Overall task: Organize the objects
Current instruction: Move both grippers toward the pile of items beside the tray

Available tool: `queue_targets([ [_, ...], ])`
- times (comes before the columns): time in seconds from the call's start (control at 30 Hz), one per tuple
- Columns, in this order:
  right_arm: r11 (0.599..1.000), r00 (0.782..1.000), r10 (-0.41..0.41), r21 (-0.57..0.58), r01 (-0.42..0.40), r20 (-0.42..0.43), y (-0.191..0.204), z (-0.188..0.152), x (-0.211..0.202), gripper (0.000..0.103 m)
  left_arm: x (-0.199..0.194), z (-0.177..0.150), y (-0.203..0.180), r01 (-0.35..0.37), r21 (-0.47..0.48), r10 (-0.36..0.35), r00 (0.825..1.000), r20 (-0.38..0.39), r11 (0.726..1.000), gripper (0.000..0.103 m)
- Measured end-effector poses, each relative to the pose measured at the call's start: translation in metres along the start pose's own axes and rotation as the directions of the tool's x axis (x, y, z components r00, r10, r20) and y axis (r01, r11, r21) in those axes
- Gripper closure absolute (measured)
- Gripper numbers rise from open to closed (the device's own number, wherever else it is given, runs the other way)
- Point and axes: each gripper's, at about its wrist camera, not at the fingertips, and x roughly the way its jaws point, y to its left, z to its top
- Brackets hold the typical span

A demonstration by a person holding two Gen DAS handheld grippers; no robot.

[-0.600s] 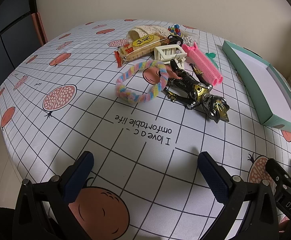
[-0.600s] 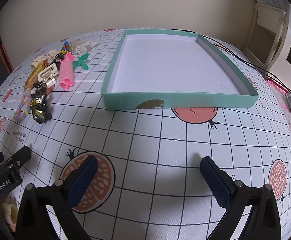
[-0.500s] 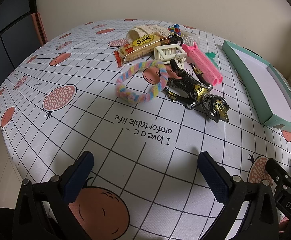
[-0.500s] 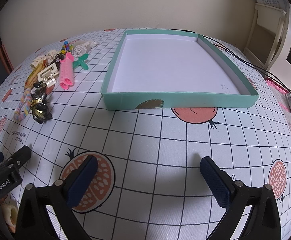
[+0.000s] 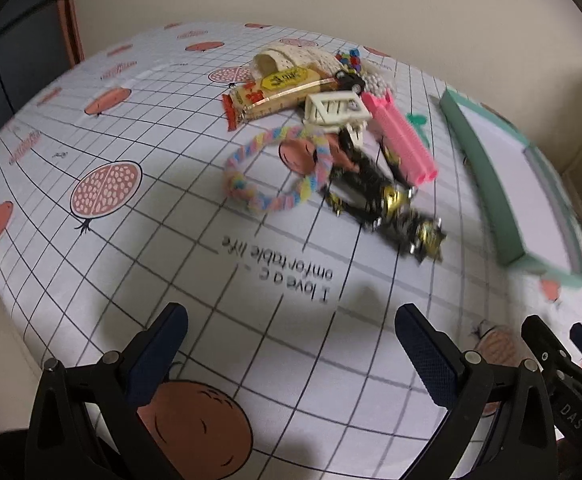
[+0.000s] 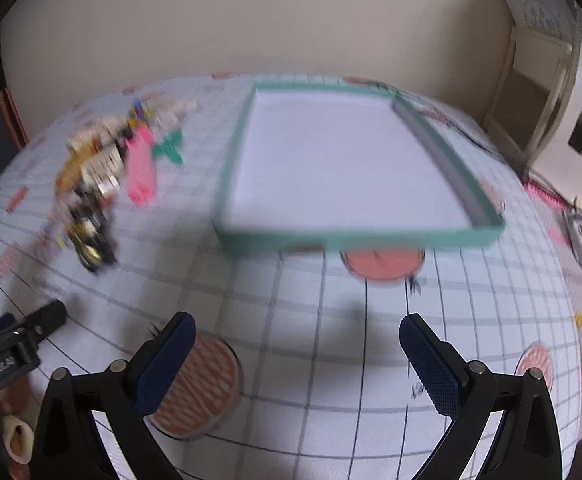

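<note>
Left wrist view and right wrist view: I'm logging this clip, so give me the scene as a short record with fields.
surface: table under a grid tablecloth printed with fruit
container: teal tray, white inside, nothing in it
pile: snack bar, cream clip, pink rollers, pastel loop, black-and-gold figure
pile position: on the cloth, to the left of the tray, not in it
left gripper: open, holding nothing
right gripper: open, holding nothing
image quality: both views motion-blurred
</note>
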Motion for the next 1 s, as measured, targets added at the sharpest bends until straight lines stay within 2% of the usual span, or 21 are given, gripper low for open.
queue_targets([
  [0.23, 0.995, 0.993, 0.069, -0.078, -0.061, 0.099, 0.021, 0.053, -0.048, 0.000, -0.039, 0.054, 0.002, -0.001, -0.003, 0.001, 0.999, 0.032, 1.000, 0.000],
  [0.37, 0.984, 0.987, 0.121, -0.141, -0.105, 0.106, 0.040, 0.086, -0.061, 0.000, -0.057, 0.090, 0.005, -0.005, 0.016, 0.004, 0.998, 0.055, 1.000, 0.000],
  [0.47, 0.981, 0.986, 0.144, -0.145, -0.130, 0.086, 0.048, 0.097, -0.058, 0.000, -0.059, 0.110, 0.012, -0.005, 0.014, 0.004, 0.999, 0.047, 1.000, 0.000],
  [0.57, 0.974, 0.987, 0.161, -0.167, -0.154, 0.028, 0.064, 0.106, -0.041, 0.000, -0.050, 0.124, 0.020, -0.036, -0.009, 0.036, 0.999, 0.015, 0.999, 0.000],
  [0.67, 0.965, 0.986, 0.161, -0.204, -0.166, -0.039, 0.082, 0.110, -0.021, 0.002, -0.027, 0.133, 0.027, -0.048, -0.018, 0.047, 0.997, -0.054, 0.999, 0.000],
  [0.8, 0.950, 0.970, 0.198, -0.217, -0.225, -0.140, 0.100, 0.111, 0.008, 0.003, 0.000, 0.141, 0.034, -0.097, -0.006, 0.096, 0.989, -0.112, 0.995, 0.002],
  [0.93, 0.941, 0.953, 0.229, -0.205, -0.269, -0.201, 0.111, 0.106, 0.031, 0.004, 0.021, 0.139, 0.043, -0.090, -0.010, 0.087, 0.984, -0.158, 0.996, 0.010],
  [1.0, 0.939, 0.946, 0.228, -0.205, -0.276, -0.231, 0.115, 0.102, 0.040, 0.006, 0.030, 0.134, 0.047, -0.073, -0.021, 0.067, 0.979, -0.191, 0.997, 0.011],
])
